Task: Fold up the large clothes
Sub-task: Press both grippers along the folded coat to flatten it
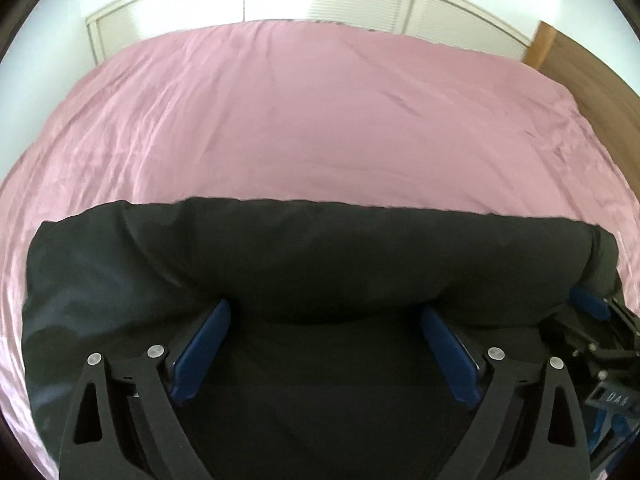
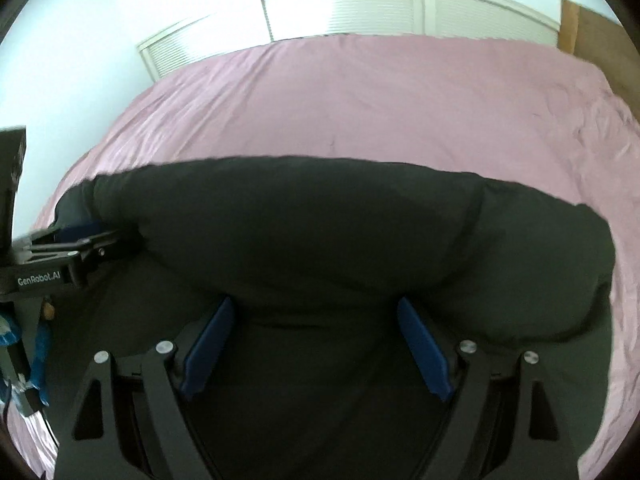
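Two grippers work one garment here: a large black, soft, padded-looking piece of clothing point(image 1: 320, 264) lying across the near part of a bed covered in a wrinkled pink sheet point(image 1: 280, 120). My left gripper point(image 1: 325, 312) stands wide over the black cloth, its blue pads point(image 1: 202, 354) not pressing on anything. My right gripper point(image 2: 316, 308) also stands wide above the same cloth, nothing pinched between its pads.

The far edge of the garment looks rolled or doubled over into a thick rounded ridge, so I judge one fold as laid and both grippers as let go of it. The next move, I think, calls for finding a fresh edge at each side, closing on it, and carrying it over evenly so the bulk does not spring back.

Readable writing: "GenRobot.AI" on my left gripper's body in the right wrist view, and "DAS" on my right gripper's body in the left wrist view.
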A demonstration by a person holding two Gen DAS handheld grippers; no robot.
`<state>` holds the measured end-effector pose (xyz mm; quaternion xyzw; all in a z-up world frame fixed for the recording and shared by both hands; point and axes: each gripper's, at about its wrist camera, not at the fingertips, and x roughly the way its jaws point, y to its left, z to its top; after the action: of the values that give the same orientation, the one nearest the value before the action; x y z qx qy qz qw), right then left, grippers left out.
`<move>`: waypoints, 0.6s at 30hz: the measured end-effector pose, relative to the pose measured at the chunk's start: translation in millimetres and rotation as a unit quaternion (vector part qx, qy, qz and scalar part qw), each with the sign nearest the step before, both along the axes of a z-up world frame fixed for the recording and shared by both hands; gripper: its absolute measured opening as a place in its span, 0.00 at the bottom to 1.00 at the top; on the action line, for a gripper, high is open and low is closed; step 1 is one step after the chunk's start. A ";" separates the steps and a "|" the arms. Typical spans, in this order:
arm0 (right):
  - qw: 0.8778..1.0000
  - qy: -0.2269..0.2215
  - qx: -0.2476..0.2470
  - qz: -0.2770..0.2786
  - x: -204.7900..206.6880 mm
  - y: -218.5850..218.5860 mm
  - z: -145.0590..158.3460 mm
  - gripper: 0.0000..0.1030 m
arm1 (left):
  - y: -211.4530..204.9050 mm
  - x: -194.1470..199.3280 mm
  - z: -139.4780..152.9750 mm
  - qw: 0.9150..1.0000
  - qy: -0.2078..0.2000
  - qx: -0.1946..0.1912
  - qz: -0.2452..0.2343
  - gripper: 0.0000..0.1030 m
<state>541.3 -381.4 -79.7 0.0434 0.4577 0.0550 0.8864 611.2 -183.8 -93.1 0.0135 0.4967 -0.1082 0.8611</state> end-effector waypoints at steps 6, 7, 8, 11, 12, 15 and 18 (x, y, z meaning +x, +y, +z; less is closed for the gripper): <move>0.998 0.025 0.020 -0.057 31.7 -40.8 -11.4 0.81 | 8.9 31.0 -17.5 1.000 0.021 0.013 0.019 0.98; 0.997 0.027 0.016 -0.064 40.3 -48.0 -15.3 0.81 | 11.3 34.6 -19.5 0.999 0.024 0.012 0.023 0.98; 0.996 0.033 0.016 -0.078 43.7 -61.3 -18.3 0.81 | 15.2 36.3 -22.0 0.999 0.027 0.011 0.028 0.98; 0.992 0.043 0.022 -0.118 47.6 -93.1 -30.1 0.81 | 19.4 41.5 -25.7 0.999 0.030 0.008 0.034 0.99; 0.990 0.048 0.026 -0.134 48.2 -105.8 -34.1 0.81 | 19.3 41.5 -27.0 0.999 0.030 0.008 0.034 0.99; 0.982 0.063 0.052 -0.169 51.3 -138.0 -45.8 0.81 | 16.4 40.8 -30.3 0.999 0.027 0.012 0.034 0.99; 0.977 0.067 0.076 -0.188 48.9 -154.2 -57.0 0.82 | 14.9 39.8 -33.9 0.999 0.024 0.015 0.033 0.99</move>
<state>590.1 -535.6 -136.7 0.1992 0.4942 -0.0809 0.8424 651.0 -168.9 -126.9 0.0075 0.5186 -0.0720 0.8520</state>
